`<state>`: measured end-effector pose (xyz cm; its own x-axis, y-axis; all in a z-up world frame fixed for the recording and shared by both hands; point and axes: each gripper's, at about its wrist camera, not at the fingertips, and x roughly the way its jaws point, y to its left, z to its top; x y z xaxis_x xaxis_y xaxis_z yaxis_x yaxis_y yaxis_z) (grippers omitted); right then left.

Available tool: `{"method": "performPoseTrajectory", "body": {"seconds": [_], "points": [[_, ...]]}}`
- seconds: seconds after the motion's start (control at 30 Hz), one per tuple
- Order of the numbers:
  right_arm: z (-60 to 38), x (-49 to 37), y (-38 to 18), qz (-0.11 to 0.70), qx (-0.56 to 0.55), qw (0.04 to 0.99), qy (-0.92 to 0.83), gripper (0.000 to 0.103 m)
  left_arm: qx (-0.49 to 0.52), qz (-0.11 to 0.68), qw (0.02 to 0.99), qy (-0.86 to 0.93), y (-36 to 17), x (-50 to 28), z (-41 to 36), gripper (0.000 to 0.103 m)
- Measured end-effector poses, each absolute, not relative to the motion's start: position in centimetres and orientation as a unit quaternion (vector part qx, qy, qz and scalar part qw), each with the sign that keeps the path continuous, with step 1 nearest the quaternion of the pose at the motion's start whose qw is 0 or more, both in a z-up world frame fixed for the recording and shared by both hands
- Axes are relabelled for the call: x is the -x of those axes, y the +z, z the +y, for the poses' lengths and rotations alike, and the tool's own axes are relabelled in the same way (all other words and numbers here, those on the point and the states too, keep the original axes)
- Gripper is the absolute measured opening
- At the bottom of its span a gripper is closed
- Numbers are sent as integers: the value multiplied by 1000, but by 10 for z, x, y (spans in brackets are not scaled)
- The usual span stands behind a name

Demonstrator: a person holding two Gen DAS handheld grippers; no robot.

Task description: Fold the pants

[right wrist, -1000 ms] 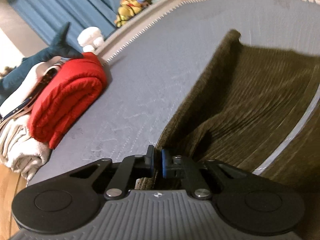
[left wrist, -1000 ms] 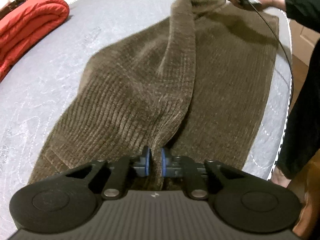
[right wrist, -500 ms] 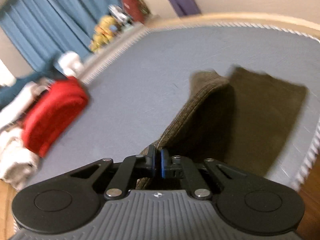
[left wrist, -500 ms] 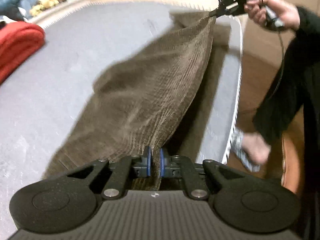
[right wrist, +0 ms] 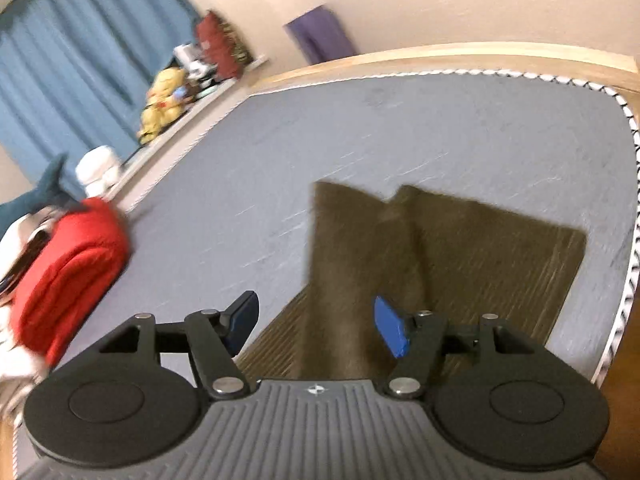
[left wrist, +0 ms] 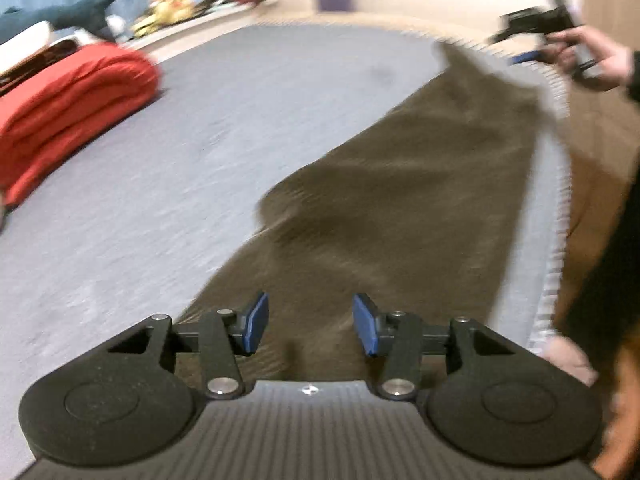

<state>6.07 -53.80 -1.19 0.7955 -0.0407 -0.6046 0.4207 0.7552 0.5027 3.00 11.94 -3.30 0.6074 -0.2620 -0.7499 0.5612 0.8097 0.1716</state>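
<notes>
Brown corduroy pants [left wrist: 400,200] lie lengthwise along the right side of a grey mattress [left wrist: 200,140], one leg laid over the other. My left gripper [left wrist: 310,328] hovers over their near end, its jaws opening, blue pads apart, with no cloth pinched between them. In the right wrist view the pants [right wrist: 460,248] spread out below my right gripper [right wrist: 316,326], whose jaws are opening too and hold nothing. The right gripper [left wrist: 524,46] also shows blurred at the far end in a hand [left wrist: 596,56].
A folded red blanket [left wrist: 68,108] lies at the mattress's left side, with a blue shark plush [left wrist: 72,14] and pale bedding behind it. The mattress's right edge [left wrist: 556,240] drops to a wooden floor, where a person's dark clothing [left wrist: 608,240] stands.
Both grippers were shut on the pants' raised edge and carried it right over the other leg. Both have now opened and let go, and the cloth has dropped flat.
</notes>
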Motion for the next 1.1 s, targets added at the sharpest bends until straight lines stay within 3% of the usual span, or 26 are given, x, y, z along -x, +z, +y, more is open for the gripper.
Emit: {"method": "performPoseTrajectory", "body": {"seconds": [0.33,0.7,0.83,1.03,1.1], "points": [[-603,-96,-114,336,-455,803,-190,67,-140,360,912,-136,-31,-64,112,52],[-563,-126,-93,351,-347,852,-172,62,-147,359,912,-132,-34,-64,92,52],[-561,-124,-90,349,-350,855,-155,54,-154,373,906,-126,-43,-68,95,52],[-558,-125,-79,322,-353,870,-120,22,-154,375,906,-122,-44,-69,97,52],[-559,-122,-73,310,-342,878,-127,19,-157,374,906,-123,-44,-68,96,52]]}}
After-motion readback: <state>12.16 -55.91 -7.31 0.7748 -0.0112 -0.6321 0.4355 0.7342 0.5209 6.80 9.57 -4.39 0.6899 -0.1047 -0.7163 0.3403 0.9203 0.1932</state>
